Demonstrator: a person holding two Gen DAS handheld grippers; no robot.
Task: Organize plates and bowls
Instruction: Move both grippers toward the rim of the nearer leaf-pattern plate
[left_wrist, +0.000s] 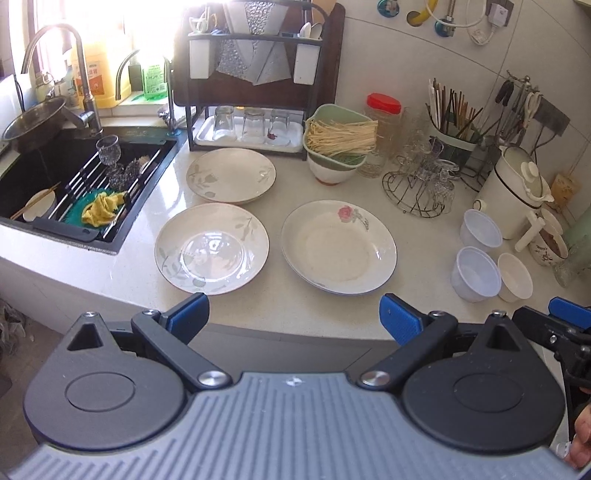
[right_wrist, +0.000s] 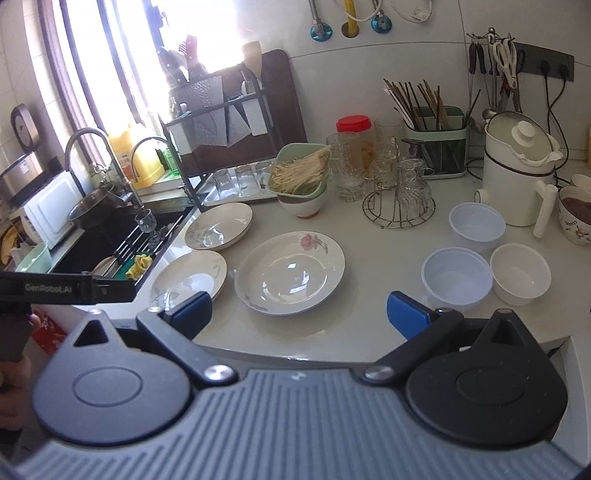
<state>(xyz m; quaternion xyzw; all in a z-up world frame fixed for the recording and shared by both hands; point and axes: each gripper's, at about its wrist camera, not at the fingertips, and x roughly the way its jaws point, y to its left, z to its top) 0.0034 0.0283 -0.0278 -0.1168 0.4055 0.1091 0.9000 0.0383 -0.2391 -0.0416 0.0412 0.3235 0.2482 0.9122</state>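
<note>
Three plates lie apart on the white counter: a far leaf-patterned plate (left_wrist: 232, 181) (right_wrist: 218, 225), a near leaf-patterned plate (left_wrist: 211, 248) (right_wrist: 189, 280), and a pink-flower plate (left_wrist: 338, 246) (right_wrist: 290, 272). Two translucent plastic bowls (left_wrist: 475, 272) (right_wrist: 457, 277), (left_wrist: 480, 229) (right_wrist: 476, 225) and a small white bowl (left_wrist: 515, 276) (right_wrist: 520, 273) stand at the right. My left gripper (left_wrist: 294, 318) is open and empty at the counter's front edge, before the plates. My right gripper (right_wrist: 300, 312) is open and empty, just before the flower plate.
A black sink (left_wrist: 74, 177) with a rack, cloth and glass is at the left. A dish rack with glasses (left_wrist: 251, 125), a green basket of noodles (left_wrist: 340, 136), a wire glass stand (left_wrist: 417, 184), chopstick holder (left_wrist: 454, 140) and white kettle (left_wrist: 517, 192) line the back.
</note>
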